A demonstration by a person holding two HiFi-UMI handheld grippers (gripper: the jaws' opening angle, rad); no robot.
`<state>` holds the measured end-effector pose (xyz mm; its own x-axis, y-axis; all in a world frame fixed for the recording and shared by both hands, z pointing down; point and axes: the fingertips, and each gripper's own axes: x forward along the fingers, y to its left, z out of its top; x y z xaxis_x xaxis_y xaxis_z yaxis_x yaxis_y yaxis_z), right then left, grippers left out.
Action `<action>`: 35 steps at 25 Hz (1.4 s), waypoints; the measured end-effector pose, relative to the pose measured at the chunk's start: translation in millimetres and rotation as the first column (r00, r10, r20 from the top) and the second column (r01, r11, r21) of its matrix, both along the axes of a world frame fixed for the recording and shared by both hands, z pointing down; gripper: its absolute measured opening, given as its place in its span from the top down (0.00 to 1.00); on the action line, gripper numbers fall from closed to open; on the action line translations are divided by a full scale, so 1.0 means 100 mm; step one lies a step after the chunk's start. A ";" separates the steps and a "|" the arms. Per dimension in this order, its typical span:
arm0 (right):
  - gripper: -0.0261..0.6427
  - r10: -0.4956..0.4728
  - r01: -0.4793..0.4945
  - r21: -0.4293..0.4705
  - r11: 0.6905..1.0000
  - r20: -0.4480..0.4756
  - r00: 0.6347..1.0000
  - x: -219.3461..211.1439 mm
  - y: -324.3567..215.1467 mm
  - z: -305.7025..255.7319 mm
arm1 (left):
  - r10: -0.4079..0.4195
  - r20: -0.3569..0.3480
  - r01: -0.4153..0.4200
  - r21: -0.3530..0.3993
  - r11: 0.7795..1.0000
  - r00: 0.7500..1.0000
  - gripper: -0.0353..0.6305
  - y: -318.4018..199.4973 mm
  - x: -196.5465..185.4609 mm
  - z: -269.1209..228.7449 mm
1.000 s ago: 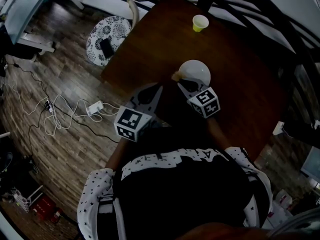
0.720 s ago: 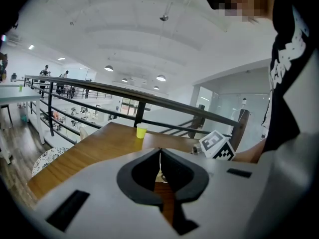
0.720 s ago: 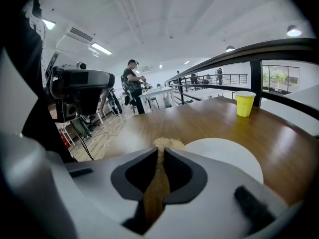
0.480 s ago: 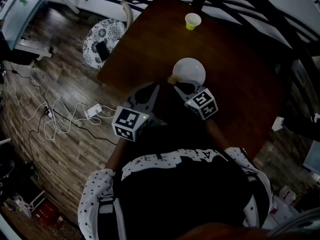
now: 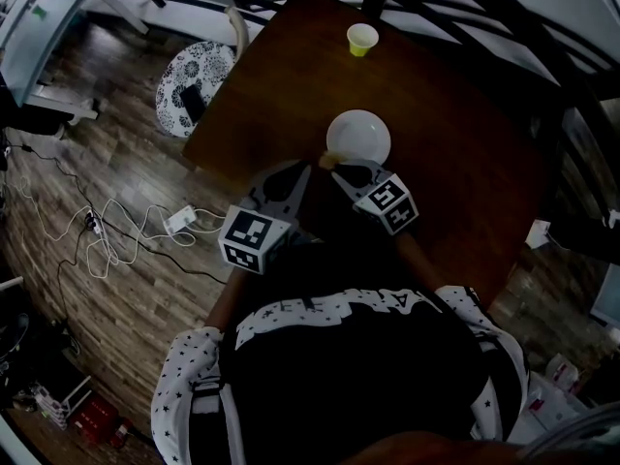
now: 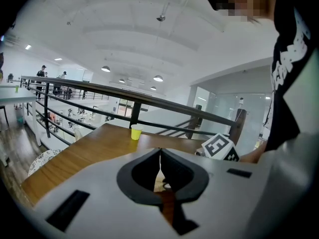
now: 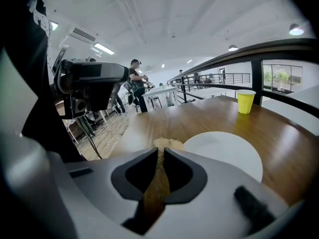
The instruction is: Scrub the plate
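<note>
Dark brown wooden desk (image 5: 455, 153) carried round white plate (image 5: 358, 136), mid-desk, ahead of person. Right claw (image 5: 338, 168) was nearer: tips just short of plate's near-left rim, pinching thin tan fibrous scrubber (image 7: 167, 143) (probably sponge pad, view too coarse). Its tuft sat at rim edge, contact unclear. Plate lay forward-right of that claw. Left claw (image 6: 160, 156) was pressed together, nothing in it, left of right one. Scrubbing likely not yet begun.
</note>
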<state>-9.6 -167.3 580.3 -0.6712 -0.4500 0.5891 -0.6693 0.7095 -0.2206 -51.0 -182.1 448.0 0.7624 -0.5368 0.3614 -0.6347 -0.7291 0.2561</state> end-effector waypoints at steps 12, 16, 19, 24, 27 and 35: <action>0.89 0.092 -0.096 0.112 0.989 0.039 0.995 0.23 -0.29 -0.21 | 0.001 0.005 -0.001 -0.001 1.000 1.000 0.93 -0.03 0.04 0.00; 0.89 0.176 -0.180 0.151 0.972 0.043 0.984 0.43 -0.45 -0.24 | -0.004 0.005 0.004 -0.002 1.000 1.000 0.93 -0.04 0.03 -0.01; 0.89 0.215 -0.220 0.156 0.963 0.045 0.975 0.52 -0.54 -0.28 | -0.004 0.011 0.004 -0.008 1.000 1.000 0.93 -0.04 0.00 0.00; 0.89 0.247 -0.251 0.185 0.950 0.047 0.968 0.60 -0.73 -0.26 | 0.007 0.028 -0.007 -0.013 1.000 1.000 0.93 -0.07 -0.03 0.04; 0.89 0.250 -0.253 0.188 0.949 0.035 0.967 0.62 -0.84 -0.21 | 0.020 0.038 -0.019 -0.011 1.000 0.999 0.93 -0.12 0.00 0.05; 0.89 0.240 -0.231 0.186 0.955 -0.029 0.970 0.67 -0.99 -0.04 | -0.008 0.033 0.009 -0.003 1.000 0.999 0.93 -0.26 0.02 0.01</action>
